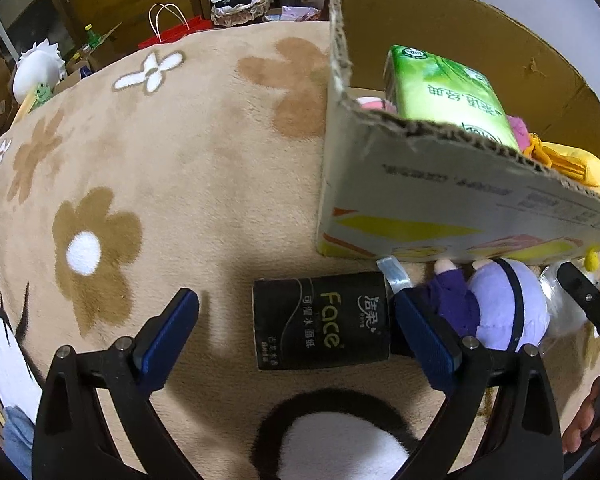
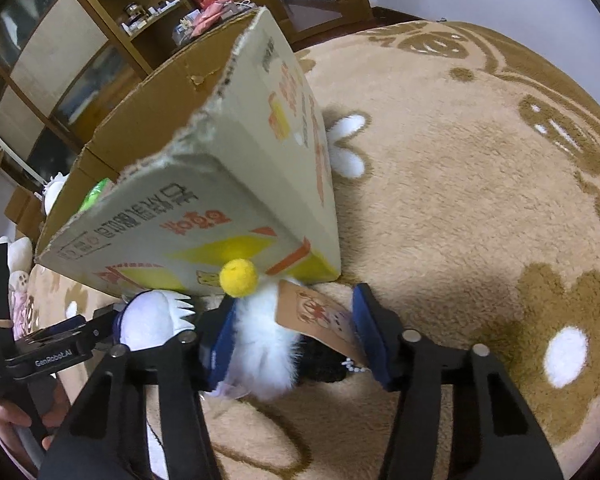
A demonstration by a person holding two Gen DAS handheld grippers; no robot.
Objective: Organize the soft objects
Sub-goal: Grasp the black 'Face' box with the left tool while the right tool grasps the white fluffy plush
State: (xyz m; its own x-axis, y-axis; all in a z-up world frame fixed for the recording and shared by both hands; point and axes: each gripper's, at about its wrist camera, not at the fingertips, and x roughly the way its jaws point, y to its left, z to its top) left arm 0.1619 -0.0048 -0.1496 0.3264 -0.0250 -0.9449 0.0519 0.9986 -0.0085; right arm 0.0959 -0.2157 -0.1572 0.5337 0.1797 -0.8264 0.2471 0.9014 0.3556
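A black tissue pack (image 1: 321, 321) lies on the beige flower rug, between the open blue-padded fingers of my left gripper (image 1: 296, 320), which do not touch it. A purple plush doll (image 1: 496, 304) lies right of it, against the cardboard box (image 1: 440, 200). The box holds a green tissue pack (image 1: 448, 92), a pink toy and a yellow plush (image 1: 580, 164). In the right wrist view my right gripper (image 2: 296, 332) is open around a white fluffy plush (image 2: 264, 340) with a yellow pompom (image 2: 239, 277) and a brown paper tag (image 2: 320, 320), at the box's corner (image 2: 220, 200).
The rug (image 1: 180, 160) spreads left of the box and right of it (image 2: 480, 180). A white plush (image 1: 36, 72), a red bag (image 1: 172, 32) and a basket (image 1: 240, 8) stand beyond the rug's far edge. Wooden shelves (image 2: 112, 20) stand behind the box.
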